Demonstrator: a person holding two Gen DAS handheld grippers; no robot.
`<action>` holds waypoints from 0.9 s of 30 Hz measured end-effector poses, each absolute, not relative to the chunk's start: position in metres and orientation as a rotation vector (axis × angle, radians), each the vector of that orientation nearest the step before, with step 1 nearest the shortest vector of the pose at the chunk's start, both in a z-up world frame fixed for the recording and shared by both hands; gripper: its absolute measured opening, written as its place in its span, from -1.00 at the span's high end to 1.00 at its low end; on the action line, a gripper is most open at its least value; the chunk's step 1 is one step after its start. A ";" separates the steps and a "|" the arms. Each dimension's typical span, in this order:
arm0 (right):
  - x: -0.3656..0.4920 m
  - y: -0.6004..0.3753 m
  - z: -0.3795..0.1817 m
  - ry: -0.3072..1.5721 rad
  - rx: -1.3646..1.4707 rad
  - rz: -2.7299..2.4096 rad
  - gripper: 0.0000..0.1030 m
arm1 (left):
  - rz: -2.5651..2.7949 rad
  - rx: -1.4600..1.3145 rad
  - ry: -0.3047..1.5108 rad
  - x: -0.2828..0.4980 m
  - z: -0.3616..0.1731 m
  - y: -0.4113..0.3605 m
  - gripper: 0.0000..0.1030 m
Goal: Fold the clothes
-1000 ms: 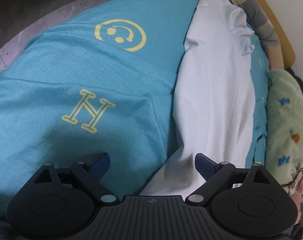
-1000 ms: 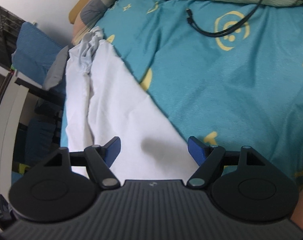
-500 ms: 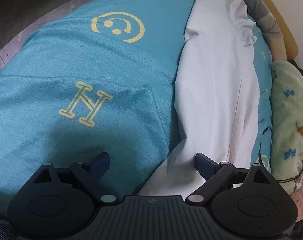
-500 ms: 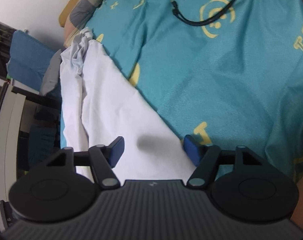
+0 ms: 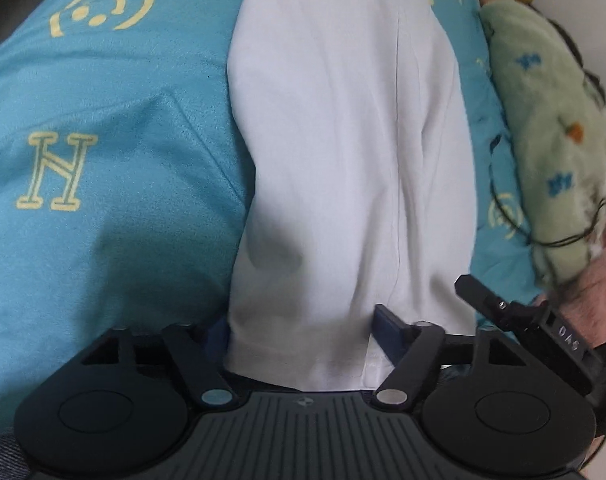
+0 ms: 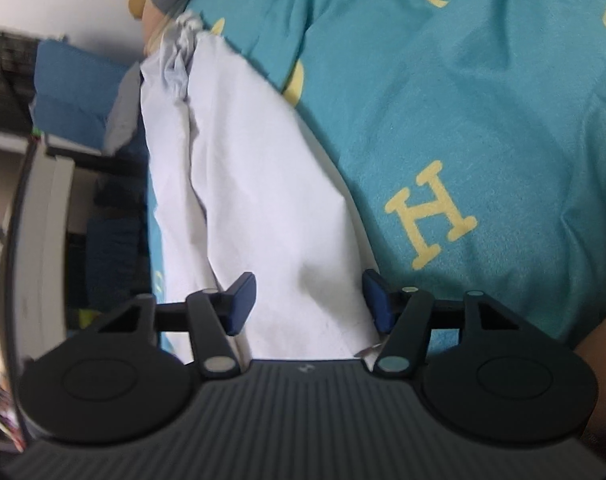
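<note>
A white garment [image 5: 343, 140] lies folded into a long strip on a teal bedsheet [image 5: 103, 160]. It also shows in the right wrist view [image 6: 255, 200]. My left gripper [image 5: 299, 330] is open, its jaws on either side of the garment's near hem. My right gripper [image 6: 309, 300] is open, with the garment's near end between its jaws. The right gripper's body [image 5: 535, 316] shows at the right edge of the left wrist view.
A green fleece blanket [image 5: 551, 120] and a black cable [image 5: 511, 208] lie along the bed's far side. The sheet [image 6: 463, 120] carries yellow letters and smiley prints. A blue chair [image 6: 75, 92] and shelving [image 6: 31, 208] stand beyond the bed's edge.
Both grippers moved forward over the garment's near end; the cloth now lies between each pair of open jaws. The right gripper has come into the left wrist view.
</note>
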State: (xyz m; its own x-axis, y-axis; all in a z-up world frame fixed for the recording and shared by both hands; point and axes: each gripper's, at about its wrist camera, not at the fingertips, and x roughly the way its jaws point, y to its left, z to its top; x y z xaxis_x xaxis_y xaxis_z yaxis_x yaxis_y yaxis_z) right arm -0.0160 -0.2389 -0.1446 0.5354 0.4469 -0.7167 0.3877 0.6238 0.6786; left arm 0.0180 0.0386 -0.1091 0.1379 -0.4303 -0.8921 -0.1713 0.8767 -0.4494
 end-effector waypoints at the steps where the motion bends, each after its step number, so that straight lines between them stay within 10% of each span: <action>1: -0.016 -0.236 -0.144 1.052 0.918 0.046 -0.18 | -0.208 -0.492 1.444 0.018 -0.109 0.035 -0.06; 5: -0.016 -0.227 -0.141 1.069 0.832 0.071 -0.18 | -0.199 -0.508 1.432 0.011 -0.103 0.033 0.81; 8: -0.017 -0.222 -0.143 1.098 0.845 0.144 -0.12 | -0.197 -0.591 1.389 0.005 -0.092 0.040 0.84; 12: -0.026 -0.223 -0.133 1.077 0.886 0.146 0.81 | -0.203 -0.747 1.291 0.000 -0.068 0.059 0.85; 27: -0.091 -0.273 -0.008 0.699 0.928 0.303 0.90 | -0.302 -0.907 0.925 -0.081 0.093 0.148 0.87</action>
State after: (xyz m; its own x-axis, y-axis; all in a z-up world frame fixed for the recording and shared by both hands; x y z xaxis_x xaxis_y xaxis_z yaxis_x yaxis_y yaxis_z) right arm -0.0907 -0.2729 -0.0084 0.7432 0.5224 -0.4181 0.0519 0.5780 0.8144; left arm -0.0811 0.1479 0.0929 0.5923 -0.5817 -0.5576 -0.1405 0.6069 -0.7823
